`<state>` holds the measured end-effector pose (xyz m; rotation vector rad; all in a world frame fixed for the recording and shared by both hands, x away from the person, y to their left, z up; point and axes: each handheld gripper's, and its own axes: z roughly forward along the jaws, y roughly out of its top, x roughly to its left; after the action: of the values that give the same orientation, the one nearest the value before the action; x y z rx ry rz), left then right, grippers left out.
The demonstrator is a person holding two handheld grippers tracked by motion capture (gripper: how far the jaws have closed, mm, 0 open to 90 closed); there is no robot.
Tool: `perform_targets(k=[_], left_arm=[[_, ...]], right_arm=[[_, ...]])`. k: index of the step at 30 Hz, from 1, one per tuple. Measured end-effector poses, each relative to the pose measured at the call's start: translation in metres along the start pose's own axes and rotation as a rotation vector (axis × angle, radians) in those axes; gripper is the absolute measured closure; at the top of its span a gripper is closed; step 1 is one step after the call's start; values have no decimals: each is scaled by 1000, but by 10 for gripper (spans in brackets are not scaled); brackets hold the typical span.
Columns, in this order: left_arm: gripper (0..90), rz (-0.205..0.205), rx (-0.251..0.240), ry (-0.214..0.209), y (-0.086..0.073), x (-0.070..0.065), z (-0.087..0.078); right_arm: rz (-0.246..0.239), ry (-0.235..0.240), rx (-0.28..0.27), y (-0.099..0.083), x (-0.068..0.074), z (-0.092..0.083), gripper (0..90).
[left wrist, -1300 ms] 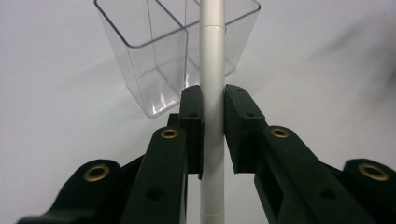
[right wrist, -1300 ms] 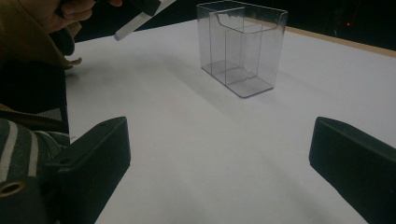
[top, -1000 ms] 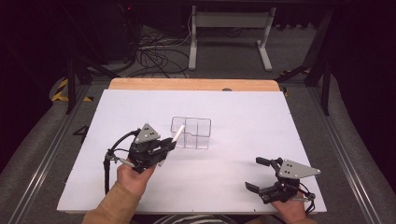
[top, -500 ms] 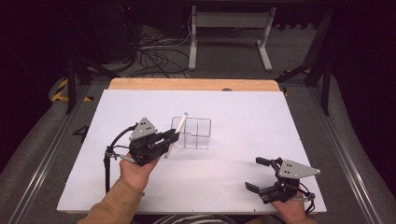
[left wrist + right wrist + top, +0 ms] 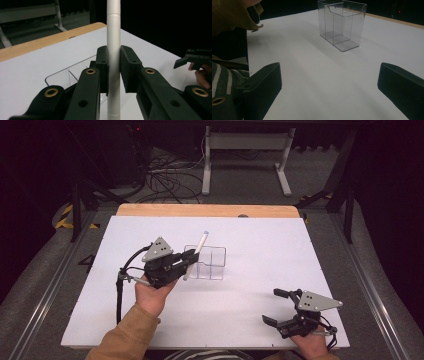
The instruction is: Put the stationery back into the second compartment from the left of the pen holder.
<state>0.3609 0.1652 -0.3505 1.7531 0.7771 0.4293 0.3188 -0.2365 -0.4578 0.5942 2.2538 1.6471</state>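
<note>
A white pen (image 5: 196, 255) (image 5: 113, 50) stands clamped between the jaws of my left gripper (image 5: 188, 261) (image 5: 114, 67), tilted up and to the right in the high view. It is held just at the left side of a clear plastic compartment box (image 5: 207, 262) (image 5: 342, 23) near the table's middle. The box (image 5: 72, 75) shows behind the left jaws. My right gripper (image 5: 277, 307) (image 5: 329, 82) rests near the front right of the table, jaws wide apart with nothing between them.
The white table top (image 5: 260, 245) has a wooden strip (image 5: 205, 210) along its far edge. A sleeve (image 5: 232, 12) and striped cloth sit at the left of the right gripper view. Cables and a metal stand (image 5: 245, 155) lie on the floor beyond.
My left gripper has carried the pen up and to the right, toward the clear box, and the pen now stands steeper. The right gripper has stayed where it was.
</note>
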Motion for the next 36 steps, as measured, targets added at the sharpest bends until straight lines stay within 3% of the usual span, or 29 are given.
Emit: perform_targets(k=[5, 12, 15, 18, 26, 36], left_arm=[[783, 30, -13, -9, 8, 1, 5], [783, 37, -37, -26, 15, 4, 14], [782, 53, -33, -52, 17, 8, 20], [782, 56, -63, -79, 17, 11, 24], [782, 89, -105, -46, 18, 16, 37], [782, 65, -119, -28, 14, 28, 53]], right_arm=[[1, 1, 0, 0, 0, 0, 60], [-1, 4, -1, 0, 0, 0, 60], [-2, 3, -6, 0, 1, 0, 60], [-2, 2, -7, 0, 1, -1, 60], [-3, 5, -5, 0, 1, -1, 60], [-5, 9, -7, 0, 1, -1, 60]])
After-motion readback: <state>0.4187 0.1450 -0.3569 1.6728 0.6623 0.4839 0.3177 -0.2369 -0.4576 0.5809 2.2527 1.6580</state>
